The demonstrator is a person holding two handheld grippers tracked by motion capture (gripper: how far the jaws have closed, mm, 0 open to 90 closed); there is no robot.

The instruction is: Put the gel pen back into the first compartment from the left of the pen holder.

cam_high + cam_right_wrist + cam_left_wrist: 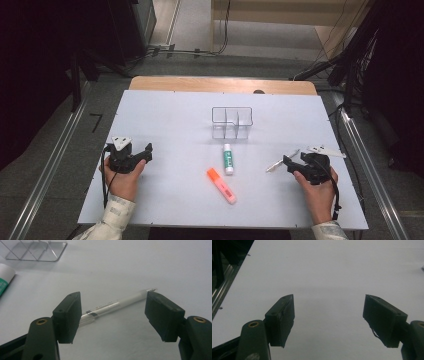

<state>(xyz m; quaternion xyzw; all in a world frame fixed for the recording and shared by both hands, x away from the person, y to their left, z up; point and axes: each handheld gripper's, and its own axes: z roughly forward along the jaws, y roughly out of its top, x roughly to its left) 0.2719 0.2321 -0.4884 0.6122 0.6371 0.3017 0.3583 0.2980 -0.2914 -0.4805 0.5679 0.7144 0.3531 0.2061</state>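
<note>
A white pen [117, 304] lies flat on the white table [165, 110], also seen from above as the pen [280, 162] at the right. My right gripper [113, 315] stands open around it, jaws wide on either side and not pressing it; in the high view the right gripper [291, 162] points left at the pen. At the left, my left gripper [147, 151] rests on the table in a hand. In its own view the left gripper [328, 315] is open over bare tabletop with nothing between the jaws.
A clear divided organiser [232, 122] stands mid-table toward the back, its corner also in the right gripper view as the organiser [35, 251]. A white and green glue stick [228, 159] and an orange highlighter [221, 185] lie in the middle. Table edges run close to both hands.
</note>
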